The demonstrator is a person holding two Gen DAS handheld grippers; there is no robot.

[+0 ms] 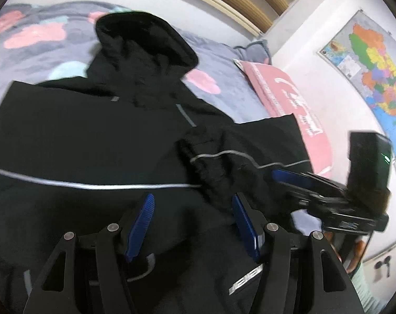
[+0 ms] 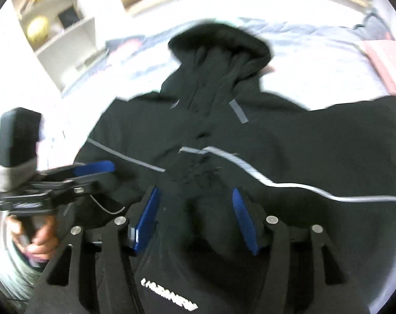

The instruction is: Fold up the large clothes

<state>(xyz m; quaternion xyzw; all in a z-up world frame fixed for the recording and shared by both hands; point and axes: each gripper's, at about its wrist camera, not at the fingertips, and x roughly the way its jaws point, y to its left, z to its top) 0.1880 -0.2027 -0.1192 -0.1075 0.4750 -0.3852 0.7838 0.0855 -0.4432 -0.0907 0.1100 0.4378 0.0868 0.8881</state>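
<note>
A large black hooded jacket (image 1: 98, 136) with thin grey reflective stripes lies flat on the bed, hood (image 1: 145, 39) pointing away. Its sleeves are folded in over the body, with a bunched cuff (image 1: 211, 151) near the middle. My left gripper (image 1: 192, 201) is open just above the jacket's lower body, nothing between its blue pads. My right gripper (image 2: 195, 196) is open above the jacket (image 2: 276, 136) near the bunched cuff. It also shows in the left wrist view (image 1: 289, 176) at the right, and the left gripper shows in the right wrist view (image 2: 98, 167) at the left.
The bed has a grey-purple floral cover (image 1: 40, 41) and a pink pillow (image 1: 289, 99) at the right. A wooden headboard (image 1: 237, 2) stands behind it. A coloured map (image 1: 375, 70) hangs on the right wall. A white bookshelf (image 2: 59, 23) stands at the left.
</note>
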